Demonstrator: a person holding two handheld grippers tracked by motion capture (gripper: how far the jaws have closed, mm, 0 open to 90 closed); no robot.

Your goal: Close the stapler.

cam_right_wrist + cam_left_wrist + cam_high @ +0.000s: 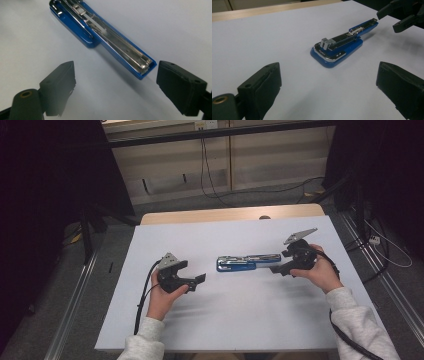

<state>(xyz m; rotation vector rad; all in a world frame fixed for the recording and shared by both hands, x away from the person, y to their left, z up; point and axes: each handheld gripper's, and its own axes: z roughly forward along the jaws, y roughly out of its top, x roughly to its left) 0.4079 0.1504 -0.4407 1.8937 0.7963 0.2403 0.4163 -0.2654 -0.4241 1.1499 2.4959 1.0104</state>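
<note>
The blue and shiny metal stapler [247,262] lies swung open on the white bench [200,320] between my two hands, and my left fingers [200,278] and right fingers [274,269] are both wide apart, holding nothing.

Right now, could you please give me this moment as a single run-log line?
left hand-held gripper: open, clear of stapler | right hand-held gripper: open, at stapler's raised end | blue stapler: swung open on white table
</note>
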